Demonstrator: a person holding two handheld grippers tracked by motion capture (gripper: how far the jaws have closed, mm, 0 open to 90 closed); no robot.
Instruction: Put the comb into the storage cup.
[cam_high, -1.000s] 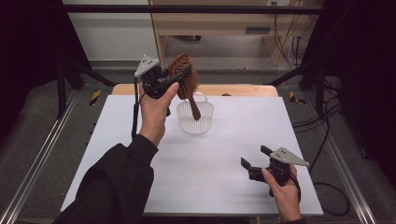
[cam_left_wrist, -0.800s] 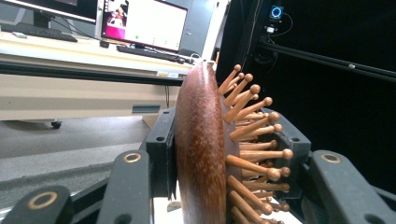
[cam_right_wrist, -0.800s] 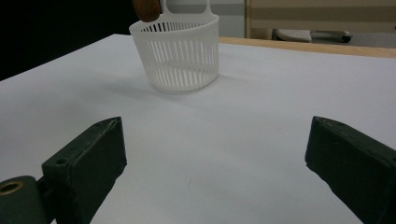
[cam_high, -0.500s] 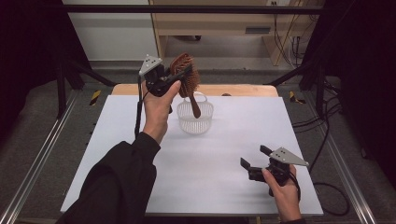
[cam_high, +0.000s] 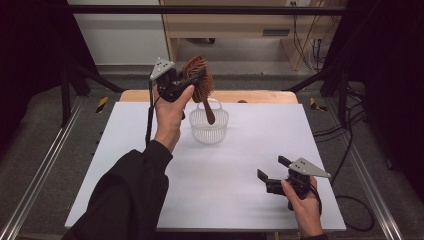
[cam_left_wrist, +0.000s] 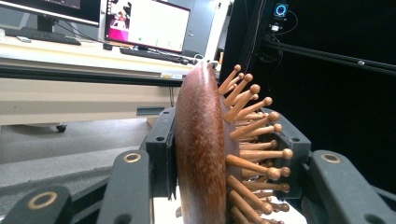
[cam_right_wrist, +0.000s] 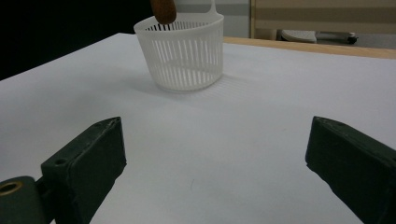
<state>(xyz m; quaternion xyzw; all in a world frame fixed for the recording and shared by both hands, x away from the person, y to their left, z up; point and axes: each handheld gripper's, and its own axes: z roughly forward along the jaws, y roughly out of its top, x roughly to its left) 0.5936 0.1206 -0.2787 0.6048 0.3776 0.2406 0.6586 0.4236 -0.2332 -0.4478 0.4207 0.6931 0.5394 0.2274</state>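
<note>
A brown wooden hairbrush (cam_high: 201, 86) hangs head-up over a white slotted basket (cam_high: 209, 128) at the table's far middle. My left gripper (cam_high: 192, 80) is shut on the brush head, one jaw against its smooth back and the other among the wooden pins. In the left gripper view the hairbrush (cam_left_wrist: 205, 154) stands between the jaws. The handle tip (cam_right_wrist: 163, 10) hangs just above the basket (cam_right_wrist: 183, 51) rim in the right gripper view. My right gripper (cam_high: 274, 171) rests low near the table's front right, open, with nothing between its jaws (cam_right_wrist: 215, 154).
The white table top (cam_high: 240, 165) has a wooden strip (cam_high: 260, 97) along its far edge. Metal frame rails (cam_high: 40, 175) run down both sides. A desk with monitors (cam_left_wrist: 144, 25) stands beyond the table.
The left gripper has carried the brush a little to the left and up; the handle now hangs over the basket's rim. The right gripper has not moved.
</note>
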